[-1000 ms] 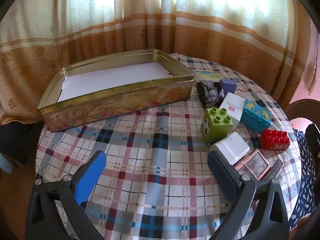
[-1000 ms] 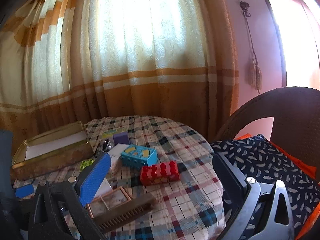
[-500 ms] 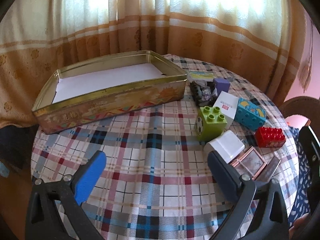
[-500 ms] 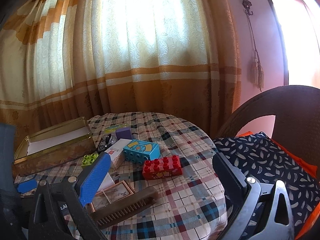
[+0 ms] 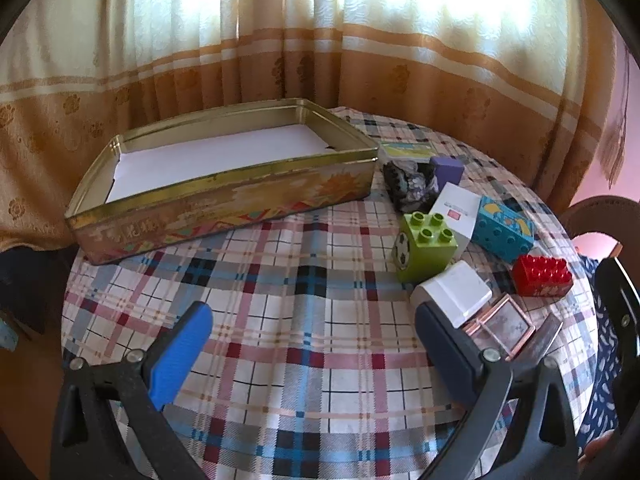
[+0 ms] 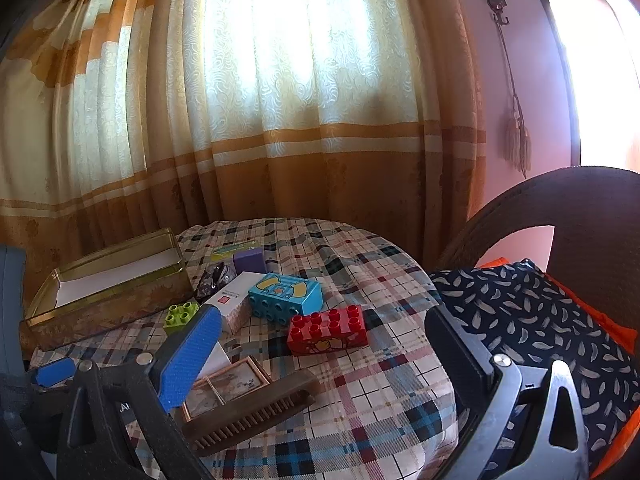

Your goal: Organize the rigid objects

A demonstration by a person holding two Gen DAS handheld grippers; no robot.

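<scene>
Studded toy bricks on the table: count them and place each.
3. Green brick nearest the tin; blue brick beyond the white box; red brick toward the table's right edge. Others may be hidden.

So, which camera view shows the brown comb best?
The right wrist view shows it best: the brown comb lies near the camera, with its whole length and teeth visible beside the small picture frame. In the left wrist view only a dark sliver of the comb shows at the table's right edge, behind the frame.

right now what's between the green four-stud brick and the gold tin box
Only bare plaid tablecloth separates the green four-stud brick from the gold rectangular tin box, clearest in the left wrist view.
</scene>
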